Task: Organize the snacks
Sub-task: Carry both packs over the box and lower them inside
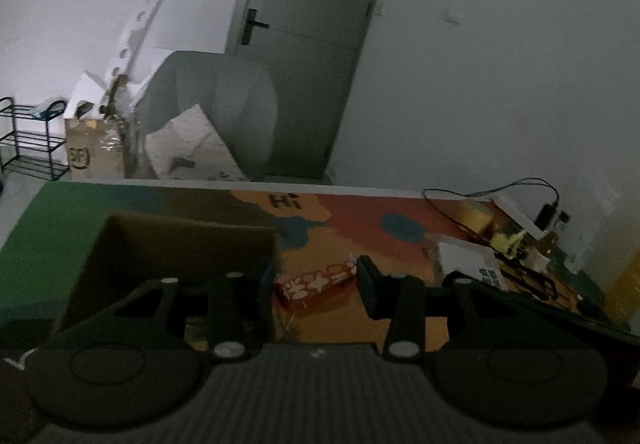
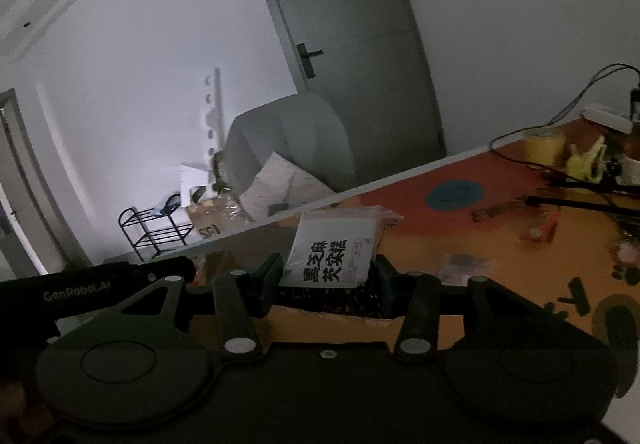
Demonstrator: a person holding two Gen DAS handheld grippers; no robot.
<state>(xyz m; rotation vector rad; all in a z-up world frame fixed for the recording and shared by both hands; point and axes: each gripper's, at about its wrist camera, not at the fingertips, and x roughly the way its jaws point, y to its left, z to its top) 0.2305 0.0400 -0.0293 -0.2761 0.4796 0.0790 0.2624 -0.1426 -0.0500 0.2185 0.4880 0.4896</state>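
Note:
My left gripper (image 1: 318,286) is open. A red snack bar wrapper with white flowers (image 1: 316,280) lies on the colourful table mat between its fingers, not clearly touched. A brown cardboard box (image 1: 172,256) stands just left of it. My right gripper (image 2: 328,284) is shut on a white snack packet with black Chinese characters (image 2: 334,254), held tilted above the mat. The left gripper's black body (image 2: 100,284) shows at the left of the right wrist view.
A white box with a label (image 1: 468,264), a yellow tape roll (image 1: 474,214), a yellow clip (image 2: 586,160) and black cables (image 1: 492,192) crowd the table's right side. Small snack pieces (image 2: 542,230) lie on the mat. Beyond the table stand a grey armchair (image 1: 224,112) and cardboard boxes.

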